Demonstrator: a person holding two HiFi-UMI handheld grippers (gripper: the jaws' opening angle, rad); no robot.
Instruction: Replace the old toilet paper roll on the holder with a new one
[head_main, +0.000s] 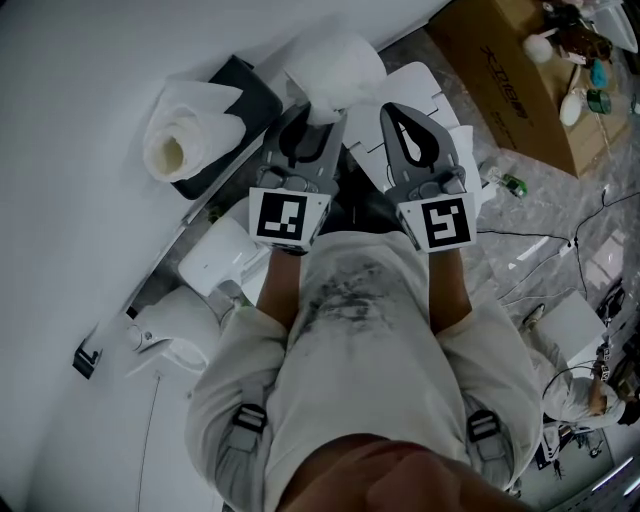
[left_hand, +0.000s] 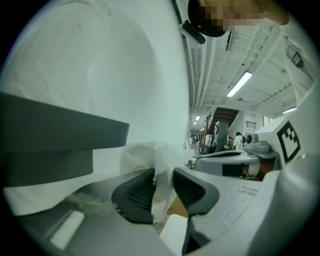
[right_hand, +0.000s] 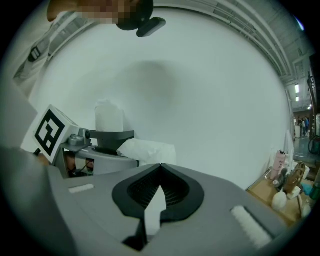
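Observation:
A toilet paper roll (head_main: 185, 140) with a loose sheet draped over it sits on a dark holder (head_main: 240, 85) against the white wall. It also shows upright in the right gripper view (right_hand: 109, 117). My left gripper (head_main: 305, 112) is just right of the holder, its jaws closed on a crumpled wad of white toilet paper (head_main: 335, 65). The paper hangs between the pads (left_hand: 161, 182). The holder's dark shelf (left_hand: 55, 137) fills the left of that view. My right gripper (head_main: 393, 110) is beside the left one, shut and empty, jaw tips touching (right_hand: 160, 168).
A cardboard box (head_main: 515, 75) with small items stands at the upper right. A white fixture (head_main: 215, 262) lies below the holder by the wall. Cables (head_main: 545, 240) run across the floor at the right. Another person (head_main: 585, 400) is at the lower right.

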